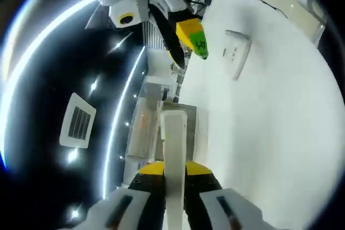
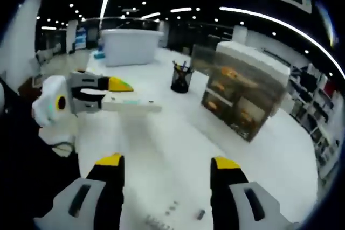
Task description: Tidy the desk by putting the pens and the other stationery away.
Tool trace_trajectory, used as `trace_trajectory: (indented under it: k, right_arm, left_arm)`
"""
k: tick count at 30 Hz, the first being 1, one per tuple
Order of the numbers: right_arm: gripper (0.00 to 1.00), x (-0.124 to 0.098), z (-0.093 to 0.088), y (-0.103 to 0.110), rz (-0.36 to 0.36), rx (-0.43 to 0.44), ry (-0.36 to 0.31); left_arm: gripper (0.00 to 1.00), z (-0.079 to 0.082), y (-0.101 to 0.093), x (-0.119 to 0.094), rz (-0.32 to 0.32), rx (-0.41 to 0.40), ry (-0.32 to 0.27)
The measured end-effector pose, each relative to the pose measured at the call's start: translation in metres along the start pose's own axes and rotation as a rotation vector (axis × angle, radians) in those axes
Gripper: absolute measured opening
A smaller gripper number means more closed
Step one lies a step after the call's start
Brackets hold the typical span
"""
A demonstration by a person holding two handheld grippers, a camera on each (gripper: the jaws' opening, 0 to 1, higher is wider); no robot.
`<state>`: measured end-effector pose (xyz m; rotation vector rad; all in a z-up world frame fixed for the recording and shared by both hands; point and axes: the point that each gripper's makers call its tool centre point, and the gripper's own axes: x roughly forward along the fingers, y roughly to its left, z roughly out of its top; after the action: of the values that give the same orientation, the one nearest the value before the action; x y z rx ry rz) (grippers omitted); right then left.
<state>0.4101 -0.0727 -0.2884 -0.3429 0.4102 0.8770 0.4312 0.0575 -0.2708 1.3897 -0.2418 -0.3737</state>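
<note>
A: What stands on the white bench (image 2: pixel 161 138)?
B: A drawer organiser (image 2: pixel 245 92) at the right, and a black pen cup (image 2: pixel 181 79) with pens just beside it.
A: And the grippers?
B: The left gripper (image 1: pixel 173 187) has its fingers closed on a white ruler (image 1: pixel 173 160), held above the bench. The right gripper (image 2: pixel 167 162) has its fingers apart, holding nothing.

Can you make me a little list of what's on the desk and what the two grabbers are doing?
left gripper: shut on a flat white strip, maybe a ruler, held up in the air
right gripper: open, holding nothing, over the desk
desk: white
pen cup: black mesh, pens inside
drawer box: see-through, beside the pen cup
white bin: at the far end
</note>
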Motion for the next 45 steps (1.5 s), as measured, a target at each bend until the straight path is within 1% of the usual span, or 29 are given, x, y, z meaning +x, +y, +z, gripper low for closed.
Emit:
trace_trajectory:
  k: [2, 4, 5, 8, 11, 15, 18, 21, 24, 27, 30, 32, 37, 41, 45]
  right_arm:
    - [0.60, -0.006, -0.009, 0.007, 0.001, 0.011, -0.019]
    - [0.60, -0.010, -0.016, 0.014, -0.008, 0.014, -0.033]
    - [0.60, -0.013, -0.020, 0.017, -0.015, 0.010, -0.037]
    - [0.60, -0.022, -0.032, 0.023, -0.029, 0.009, -0.050]
    - [0.60, -0.030, -0.044, 0.026, -0.040, 0.054, -0.075]
    - [0.59, -0.041, -0.059, 0.028, -0.055, 0.100, -0.094]
    - [0.59, -0.051, -0.062, 0.033, -0.052, 0.151, -0.140]
    - [0.59, -0.062, -0.068, 0.033, -0.078, 0.163, -0.157]
    - [0.59, -0.070, -0.073, 0.033, -0.104, 0.171, -0.165]
    - [0.60, -0.079, -0.079, 0.033, -0.136, 0.174, -0.175]
    - [0.62, -0.091, -0.081, 0.036, -0.157, 0.202, -0.214]
    - [0.63, -0.097, -0.083, 0.038, -0.167, 0.216, -0.233]
    - [0.63, -0.105, -0.090, 0.041, -0.186, 0.239, -0.251]
    - [0.63, -0.110, -0.090, 0.043, -0.193, 0.252, -0.273]
    - [0.63, -0.112, -0.094, 0.043, -0.211, 0.248, -0.272]
  left_arm:
    - [0.11, 0.001, 0.008, 0.000, 0.008, -0.004, -0.006]
    - [0.11, 0.002, 0.015, 0.000, 0.010, -0.026, -0.018]
    - [0.11, 0.003, 0.022, 0.000, 0.012, -0.031, -0.023]
    - [0.11, 0.006, 0.035, 0.000, 0.032, -0.010, -0.029]
    - [0.11, 0.010, 0.048, 0.001, 0.046, -0.004, -0.043]
    - [0.11, 0.015, 0.062, 0.006, 0.056, 0.029, -0.053]
    - [0.11, 0.022, 0.073, 0.012, 0.055, 0.046, -0.067]
    - [0.11, 0.029, 0.085, 0.016, 0.067, 0.072, -0.081]
    - [0.11, 0.034, 0.095, 0.023, 0.071, 0.076, -0.091]
    - [0.11, 0.038, 0.102, 0.029, 0.071, 0.082, -0.100]
    - [0.11, 0.042, 0.107, 0.037, 0.050, 0.070, -0.117]
    - [0.11, 0.044, 0.110, 0.042, 0.043, 0.080, -0.120]
    - [0.11, 0.049, 0.123, 0.053, 0.043, 0.104, -0.117]
    - [0.11, 0.054, 0.129, 0.061, 0.037, 0.129, -0.120]
    - [0.11, 0.056, 0.133, 0.072, 0.022, 0.123, -0.119]
